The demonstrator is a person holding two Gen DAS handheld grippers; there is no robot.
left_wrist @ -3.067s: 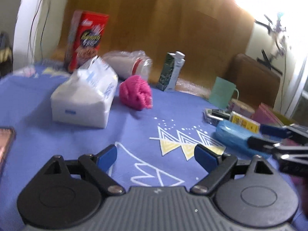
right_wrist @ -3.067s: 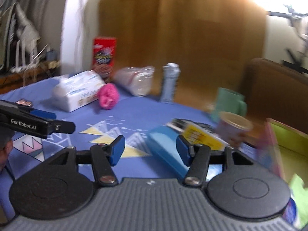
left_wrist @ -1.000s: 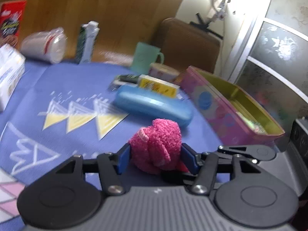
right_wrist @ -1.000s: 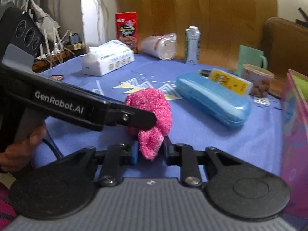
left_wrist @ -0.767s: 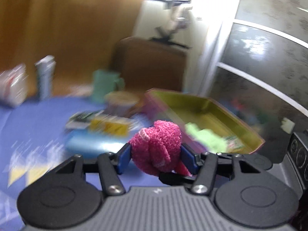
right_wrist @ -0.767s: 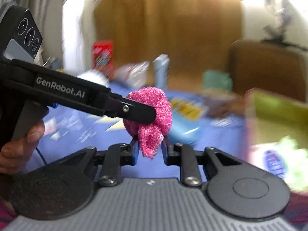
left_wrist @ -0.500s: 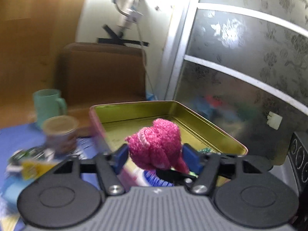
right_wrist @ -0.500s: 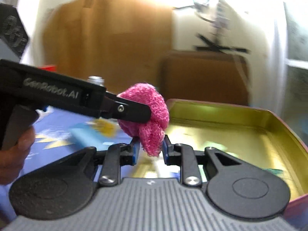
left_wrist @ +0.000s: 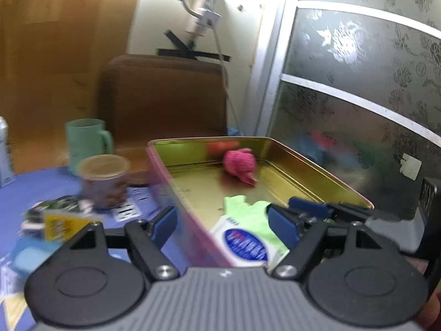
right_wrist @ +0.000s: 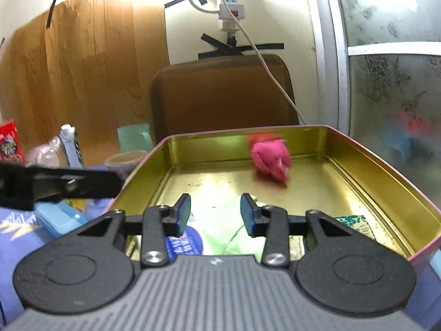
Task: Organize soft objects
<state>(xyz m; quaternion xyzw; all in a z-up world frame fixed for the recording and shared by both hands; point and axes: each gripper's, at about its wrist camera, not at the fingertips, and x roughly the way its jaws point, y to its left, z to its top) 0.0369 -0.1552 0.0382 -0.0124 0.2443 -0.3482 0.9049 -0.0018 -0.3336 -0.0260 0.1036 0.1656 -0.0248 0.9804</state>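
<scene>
The pink knitted bundle point(right_wrist: 271, 160) lay inside the gold-lined tin point(right_wrist: 386, 171), near its far wall and blurred as if not quite settled, apart from both tools. The left tongs point(left_wrist: 222, 224) were opening with nothing between the pads, straddling the tin's near pink rim; the right tongs point(right_wrist: 215, 213) were likewise opening and empty, poised over the tin's near end above a green cloth point(right_wrist: 220, 229) and a blue-labelled packet point(right_wrist: 187, 241). The likeliest trouble seemed to be the bundle rolling on against the far wall and bouncing, though the walls looked tall enough to contain it. A worse risk was the left tongs catching the rim on withdrawal and dragging or tipping the tin toward the tabletop point(left_wrist: 16, 193) edge, or swinging back into the paper cup point(left_wrist: 103, 178) just beside the tin.
</scene>
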